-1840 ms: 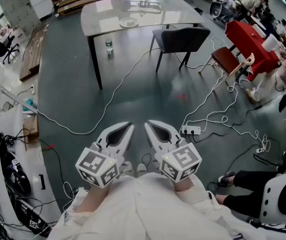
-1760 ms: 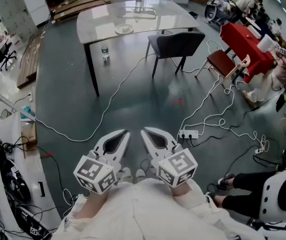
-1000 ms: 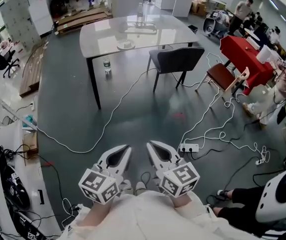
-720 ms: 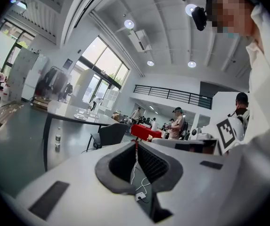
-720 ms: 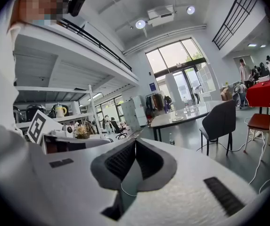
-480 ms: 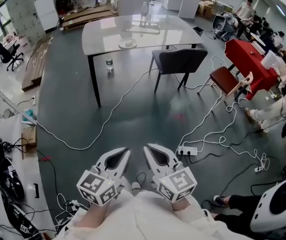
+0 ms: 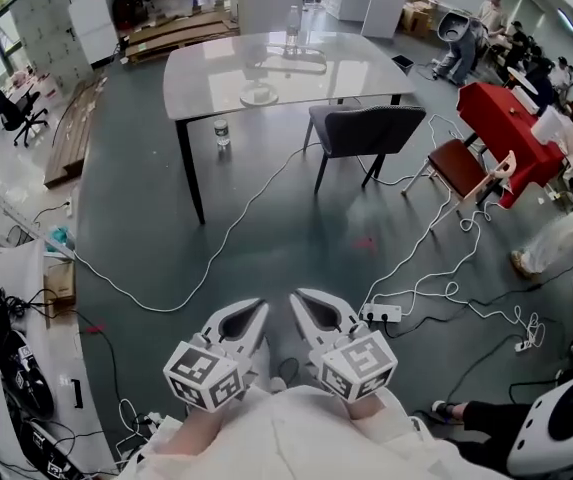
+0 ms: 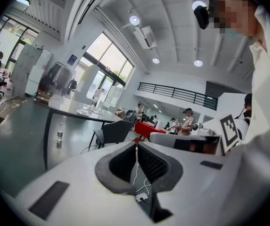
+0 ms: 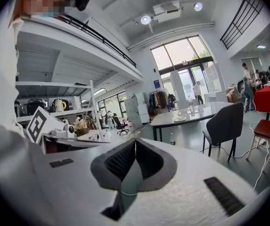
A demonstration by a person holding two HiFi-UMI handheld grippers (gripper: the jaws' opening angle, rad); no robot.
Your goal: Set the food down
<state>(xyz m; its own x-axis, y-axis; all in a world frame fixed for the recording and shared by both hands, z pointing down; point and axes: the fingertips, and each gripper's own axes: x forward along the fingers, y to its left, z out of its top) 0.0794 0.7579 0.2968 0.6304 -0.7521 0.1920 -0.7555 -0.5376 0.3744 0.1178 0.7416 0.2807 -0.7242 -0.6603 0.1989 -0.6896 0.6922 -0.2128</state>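
Bench (image 7: 206,68) up top has crept closer, but left tool (image 7: 254,310) and right tool (image 7: 304,300) are clenched empty, so there's no food to set down.

we saw a small pale plate (image 7: 259,95) lying flat on the grey table (image 7: 206,68), near its front edge; any food on it was too small to tell.

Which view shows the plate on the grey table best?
The head view: the plate is seen from above, whole, on the table. Both gripper views catch it only edge-on, small and far off.
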